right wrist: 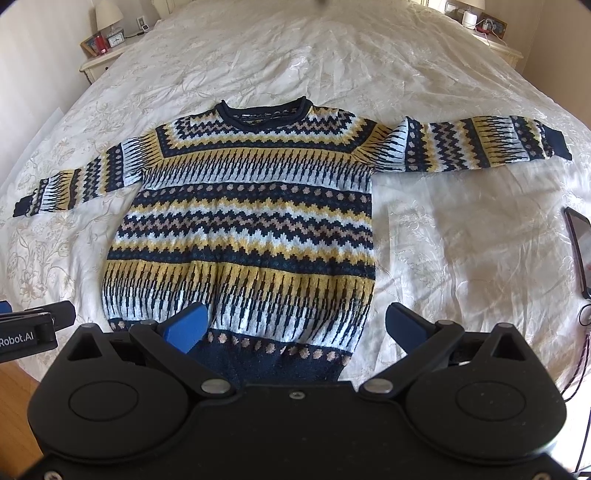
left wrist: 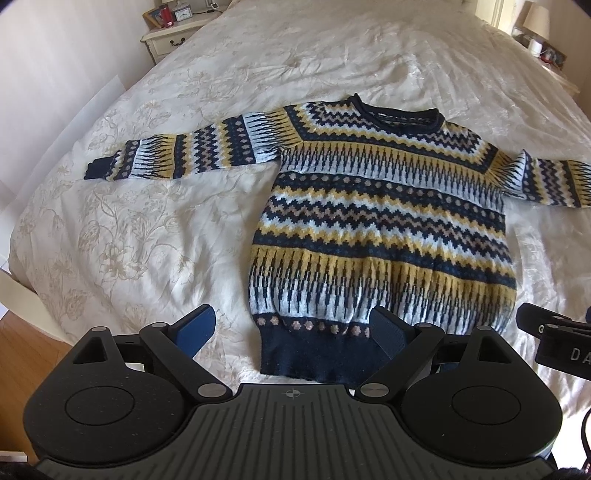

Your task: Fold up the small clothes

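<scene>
A small knitted sweater (left wrist: 380, 221) (right wrist: 243, 229) in navy, yellow and pale blue bands lies flat on the bed, front up, both sleeves spread sideways and its navy hem nearest me. My left gripper (left wrist: 291, 328) hovers open above the hem's left corner, nothing between its blue pads. My right gripper (right wrist: 295, 325) hovers open above the hem's right part, also holding nothing. Each gripper shows at the edge of the other's view: the right gripper (left wrist: 554, 339), the left gripper (right wrist: 33, 325).
A cream floral bedspread (left wrist: 147, 221) (right wrist: 461, 240) covers the bed. Bedside tables with a lamp and small items stand at the far corners (left wrist: 170, 33) (right wrist: 495, 26). A phone (right wrist: 580, 254) with a cable lies at the right edge. Wooden floor (left wrist: 22, 343) shows at lower left.
</scene>
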Available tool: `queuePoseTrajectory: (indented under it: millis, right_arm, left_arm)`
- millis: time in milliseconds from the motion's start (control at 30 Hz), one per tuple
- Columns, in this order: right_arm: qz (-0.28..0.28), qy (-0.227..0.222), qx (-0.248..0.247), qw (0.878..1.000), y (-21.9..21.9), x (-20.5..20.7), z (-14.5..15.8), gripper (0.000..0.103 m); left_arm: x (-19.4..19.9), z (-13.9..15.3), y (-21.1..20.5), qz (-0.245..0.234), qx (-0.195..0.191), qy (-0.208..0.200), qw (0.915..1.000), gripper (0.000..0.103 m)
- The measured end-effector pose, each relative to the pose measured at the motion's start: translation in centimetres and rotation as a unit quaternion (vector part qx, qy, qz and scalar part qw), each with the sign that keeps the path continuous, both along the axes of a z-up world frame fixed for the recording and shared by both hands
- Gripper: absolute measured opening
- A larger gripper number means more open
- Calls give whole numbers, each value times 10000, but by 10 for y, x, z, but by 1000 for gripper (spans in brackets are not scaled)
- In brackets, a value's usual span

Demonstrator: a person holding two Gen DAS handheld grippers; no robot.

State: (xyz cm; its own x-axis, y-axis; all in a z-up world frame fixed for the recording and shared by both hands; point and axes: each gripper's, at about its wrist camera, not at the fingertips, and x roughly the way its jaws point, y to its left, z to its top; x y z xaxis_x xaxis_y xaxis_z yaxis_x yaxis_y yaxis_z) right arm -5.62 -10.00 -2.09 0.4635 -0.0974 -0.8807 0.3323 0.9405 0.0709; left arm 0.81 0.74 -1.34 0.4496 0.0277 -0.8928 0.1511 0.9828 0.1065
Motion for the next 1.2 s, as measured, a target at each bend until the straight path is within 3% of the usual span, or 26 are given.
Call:
queuePoseTrajectory:
  millis: [833, 967, 1200]
  right_arm:
    - [43, 258, 163, 9995, -1, 54, -9, 102]
    - [34, 122, 225, 9997, -4, 67, -8, 102]
    - [-182, -493, 455, 9976, -20, 94, -2, 101]
  left_arm:
    - [64, -8, -2, 13, -44, 257, 9997, 91]
    - [82, -1, 0, 19, -299, 49, 9995, 91]
    - [120, 17, 4, 43, -771, -770, 9940, 91]
